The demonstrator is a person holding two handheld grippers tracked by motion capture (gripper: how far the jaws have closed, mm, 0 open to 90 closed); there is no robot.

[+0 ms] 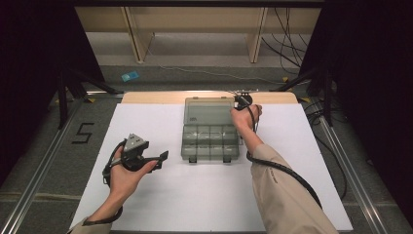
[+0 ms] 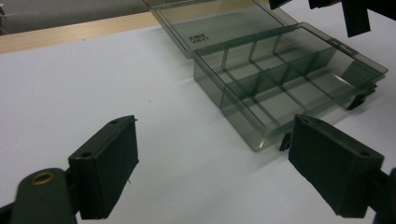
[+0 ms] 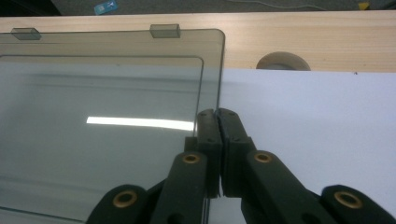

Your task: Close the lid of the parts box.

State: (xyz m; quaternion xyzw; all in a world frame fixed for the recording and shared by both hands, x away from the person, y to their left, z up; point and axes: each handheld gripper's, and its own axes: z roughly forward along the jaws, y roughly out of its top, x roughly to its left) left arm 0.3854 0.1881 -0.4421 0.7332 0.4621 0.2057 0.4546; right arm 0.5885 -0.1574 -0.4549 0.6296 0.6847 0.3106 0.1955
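A smoky clear compartment box (image 1: 209, 142) lies open in the middle of the white table sheet (image 1: 146, 122), its lid (image 1: 209, 111) folded back flat toward the far edge. My right gripper (image 1: 239, 103) is at the lid's right edge. In the right gripper view, that gripper (image 3: 217, 114) is shut on the thin edge of the lid (image 3: 107, 116). My left gripper (image 1: 162, 160) hovers left of the box, open and holding nothing. The left gripper view has its wide-apart jaws (image 2: 212, 123) pointing at the box (image 2: 280, 84), whose several compartments look empty.
A bare wooden strip (image 3: 303, 37) with a round hole (image 3: 283, 60) runs along the table's far edge. Beyond it on the floor lie a small blue object (image 1: 130, 76) and cables (image 1: 287, 48). Dark stands flank the table on both sides.
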